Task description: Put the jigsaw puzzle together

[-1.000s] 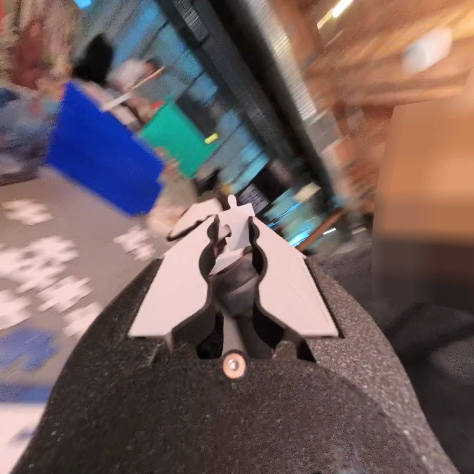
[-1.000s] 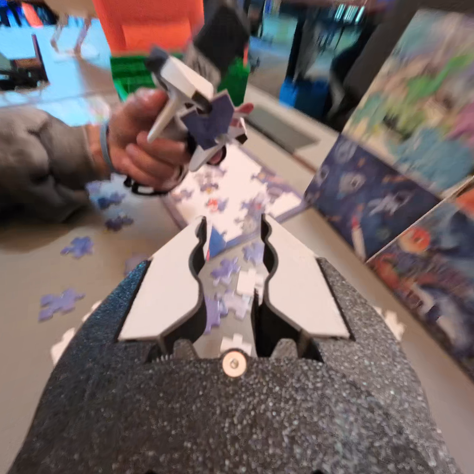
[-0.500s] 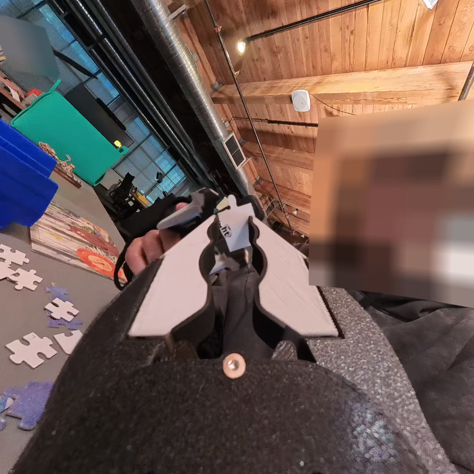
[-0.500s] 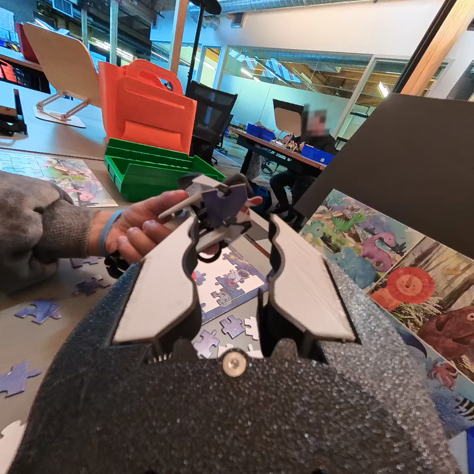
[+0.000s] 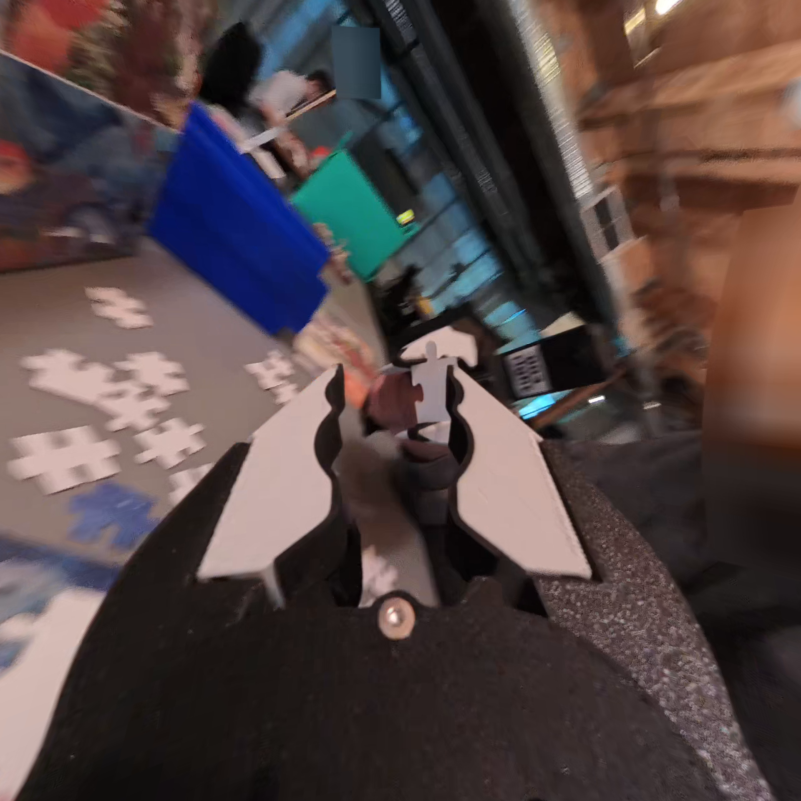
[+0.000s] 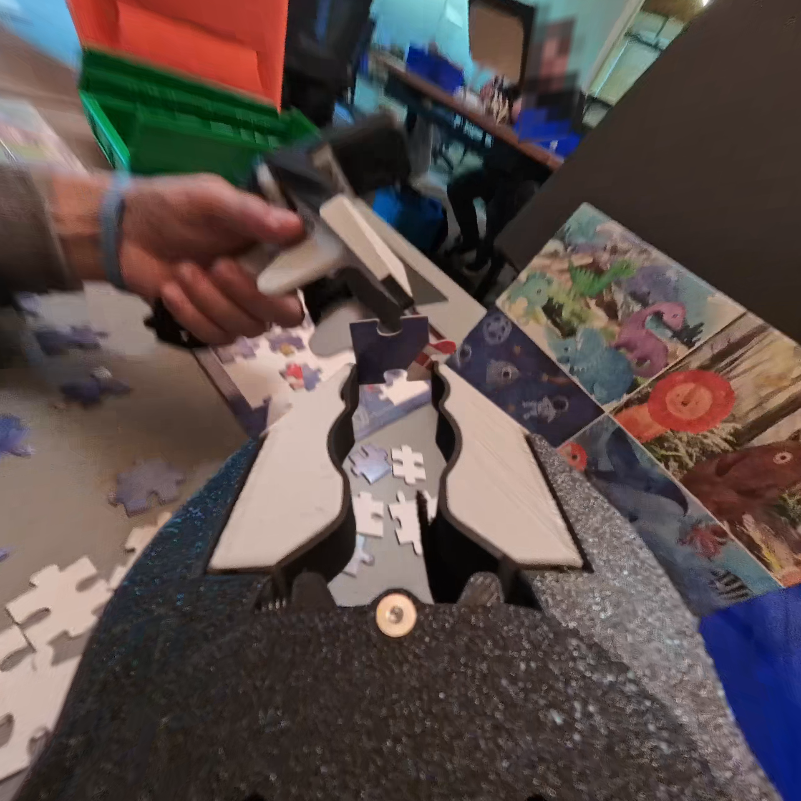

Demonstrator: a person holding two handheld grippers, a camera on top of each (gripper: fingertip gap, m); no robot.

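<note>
A dark blue puzzle piece [image 6: 388,353] hangs in the air between my two grippers. My right gripper [image 6: 392,370] has its jaws drawn in on the piece's side edges. My left gripper [image 5: 394,377] is open, with the piece's white back [image 5: 429,385] resting against its right finger. In the right wrist view a hand holds the left gripper, and its fingers [image 6: 366,245] still touch the top of the piece. The puzzle board [image 6: 260,368] lies behind on the grey table, mostly bare white with a few pieces on it.
Loose pieces lie face down [image 6: 407,470] and face up [image 6: 147,481] on the table, with more on the left [image 5: 108,390]. Finished picture boards [image 6: 607,303] lean at the right. A green crate [image 6: 182,130] stands behind, and a blue bin [image 5: 234,242] to the side. The tips of both grippers are at nearly the same place.
My left gripper's jaws have spread apart and let go of the piece. My right gripper's jaws have narrowed onto it. Both views have tilted back down toward the table.
</note>
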